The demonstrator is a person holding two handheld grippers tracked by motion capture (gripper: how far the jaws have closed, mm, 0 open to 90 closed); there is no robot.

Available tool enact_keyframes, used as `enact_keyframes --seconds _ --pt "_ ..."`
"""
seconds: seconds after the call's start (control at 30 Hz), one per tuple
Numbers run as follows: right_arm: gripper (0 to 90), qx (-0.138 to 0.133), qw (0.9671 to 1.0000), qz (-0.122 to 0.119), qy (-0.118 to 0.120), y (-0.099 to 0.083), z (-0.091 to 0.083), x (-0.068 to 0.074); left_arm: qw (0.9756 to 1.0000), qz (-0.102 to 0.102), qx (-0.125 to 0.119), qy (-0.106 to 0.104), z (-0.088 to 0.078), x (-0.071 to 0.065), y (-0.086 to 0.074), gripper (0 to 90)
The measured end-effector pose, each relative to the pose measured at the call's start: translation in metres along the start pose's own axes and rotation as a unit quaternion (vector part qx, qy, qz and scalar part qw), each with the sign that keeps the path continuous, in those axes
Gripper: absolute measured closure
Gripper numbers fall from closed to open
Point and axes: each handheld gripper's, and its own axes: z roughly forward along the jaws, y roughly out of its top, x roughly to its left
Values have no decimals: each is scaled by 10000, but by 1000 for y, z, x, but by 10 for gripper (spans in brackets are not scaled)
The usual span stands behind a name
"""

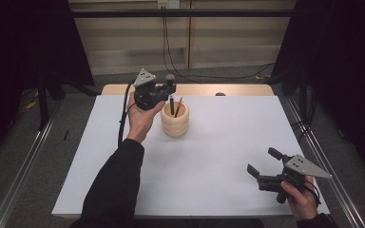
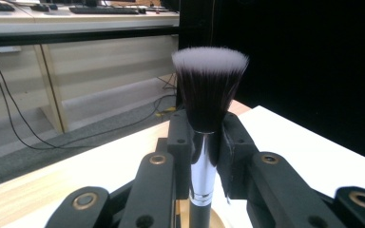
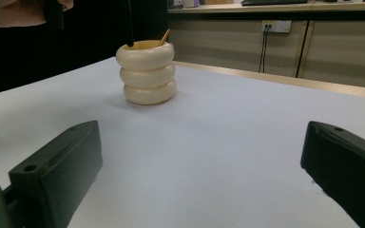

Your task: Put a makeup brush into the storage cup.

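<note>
Brush going into the cup.

My left gripper, upper middle of the high view, pinches a makeup brush by its silver collar, bristles up, handle end already dipping into the ribbed cream cup beside a thin stick. I judge the next move is to lower a little, then release. My right gripper idles at lower right, jaws spread, nothing between them, on the white table.

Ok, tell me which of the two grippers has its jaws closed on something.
The left gripper, raised above the cream ringed holder: its jaws clamp a makeup brush. The right gripper, low near the table's edge, stands open with nothing between.
</note>
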Motion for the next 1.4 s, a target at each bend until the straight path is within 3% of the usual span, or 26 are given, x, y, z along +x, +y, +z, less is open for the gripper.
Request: enact_keyframes --seconds 0.23,0.37,0.47,1.4 --pt "8 2 10000 -45 74 0 0 -1 9999 110 108 14 5 -4 -7 775" --pt "10 15 10000 -23 92 0 0 0 10000 48 76 -11 8 -2 -13 775" --pt "9 -16 10000 -24 51 0 0 0 9996 160 217 26 8 -2 -17 775" --pt "0 -3 10000 -20 39 0 0 0 9996 -80 235 117 12 3 -34 736"
